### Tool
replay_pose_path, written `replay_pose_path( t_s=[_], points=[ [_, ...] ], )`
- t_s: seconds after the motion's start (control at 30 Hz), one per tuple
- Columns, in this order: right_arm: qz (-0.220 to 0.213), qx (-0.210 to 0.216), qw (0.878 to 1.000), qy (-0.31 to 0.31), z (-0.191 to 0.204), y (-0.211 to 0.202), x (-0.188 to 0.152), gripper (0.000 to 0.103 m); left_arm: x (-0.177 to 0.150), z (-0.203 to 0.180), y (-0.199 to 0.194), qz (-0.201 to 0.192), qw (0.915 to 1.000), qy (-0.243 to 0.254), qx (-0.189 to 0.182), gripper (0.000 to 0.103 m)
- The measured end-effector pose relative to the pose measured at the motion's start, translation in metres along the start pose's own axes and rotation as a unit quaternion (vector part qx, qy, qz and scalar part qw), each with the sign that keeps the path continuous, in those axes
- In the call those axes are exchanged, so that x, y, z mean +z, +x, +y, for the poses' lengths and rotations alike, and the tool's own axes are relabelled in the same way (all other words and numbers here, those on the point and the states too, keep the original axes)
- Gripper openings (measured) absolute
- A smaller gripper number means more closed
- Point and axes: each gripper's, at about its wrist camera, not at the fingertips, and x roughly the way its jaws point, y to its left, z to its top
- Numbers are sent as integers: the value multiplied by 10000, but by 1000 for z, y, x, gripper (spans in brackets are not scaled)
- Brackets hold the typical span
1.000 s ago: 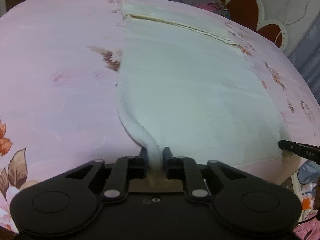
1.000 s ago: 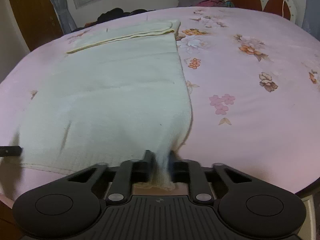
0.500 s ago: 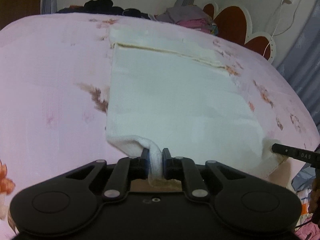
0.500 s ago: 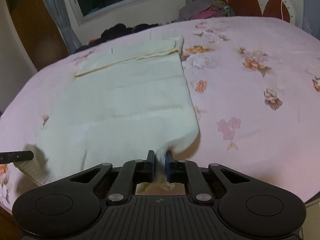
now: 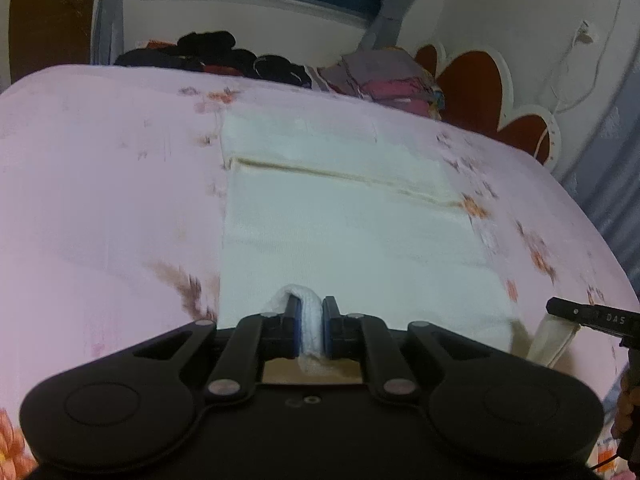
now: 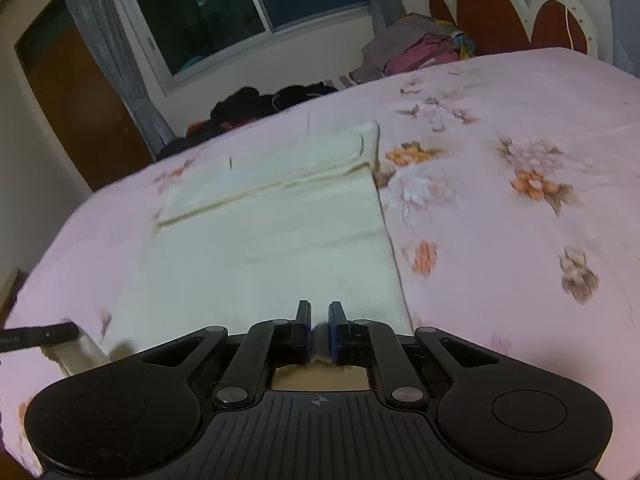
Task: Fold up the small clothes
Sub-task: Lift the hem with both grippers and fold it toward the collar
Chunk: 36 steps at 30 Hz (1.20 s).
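Note:
A cream knitted garment (image 5: 340, 232) lies flat on the pink floral bed sheet (image 5: 100, 200), its far end folded over in a band. My left gripper (image 5: 310, 304) pinches the near left corner, and its jaws are still closing with a bunched fold of cloth between the pads. My right gripper (image 6: 319, 312) pinches the near right corner of the garment (image 6: 272, 256), jaws also closing on the cloth. Both near corners are lifted off the sheet (image 6: 500, 260). Each view shows the other gripper's fingertip (image 5: 592, 318) (image 6: 40, 332) at its edge, with cloth hanging from it.
Dark clothes (image 5: 208, 52) and a pile of coloured clothes (image 5: 384, 80) lie at the bed's far edge under a window (image 6: 248, 12). A red and white headboard (image 5: 480, 92) stands at the right. A brown door (image 6: 80, 92) is at the left.
Both grippers have risen and moved towards the far end, carrying the near edge of the garment up off the sheet. Less of the garment lies flat in front of them.

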Motion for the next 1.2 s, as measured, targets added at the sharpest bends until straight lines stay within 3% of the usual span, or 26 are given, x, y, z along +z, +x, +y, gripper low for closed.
replay_pose_path(
  t_s=[0.03, 0.23, 0.43, 0.47, 0.5, 0.53, 0.57, 0.63, 0.77, 0.87, 0.93, 1.03, 1.2],
  points=[
    [-28, 33, 10000, 37, -2, 4, 6, 0, 7, 0, 3, -39, 10000, -34, 11, 10],
    [-182, 169, 9997, 70, -8, 31, 50, 0, 40, 4, 28, -178, 9997, -120, 72, 8],
    [559, 172, 9945, -871, -8, 51, 50, 3, 45, 11, 57, 59, 9997, -164, 140, 8],
    [660, 172, 9936, -906, -10, 54, 44, 6, 44, 12, 60, 104, 9997, -182, 139, 8],
    [784, 210, 9927, -896, -12, 58, 39, 20, 43, 14, 63, 156, 9995, -218, 142, 8],
    [841, 242, 9924, -862, -13, 61, 34, 44, 42, 16, 67, 208, 9994, -244, 159, 8],
    [870, 277, 9923, -838, -14, 63, 29, 57, 41, 17, 69, 237, 9992, -252, 174, 8],
    [913, 418, 9907, -914, -11, 65, 21, 62, 40, 19, 71, 277, 9991, -270, 193, 8],
    [1121, 411, 9866, -1113, -4, 81, 12, 55, 38, 23, 73, 345, 9988, -270, 231, 8],
    [1332, 318, 9817, -1323, -1, 92, 3, 33, 36, 26, 75, 387, 9985, -310, 245, 8],
    [1387, 378, 9783, -1492, 3, 92, -2, 7, 36, 27, 75, 391, 9984, -326, 235, 8],
    [1245, 382, 9784, -1604, 7, 86, -5, 5, 39, 26, 75, 351, 9986, -356, 181, 8],
    [546, 411, 9917, -1090, 2, 72, 27, 4, 52, 25, 72, 159, 9988, -443, 102, 6]
  ],
)
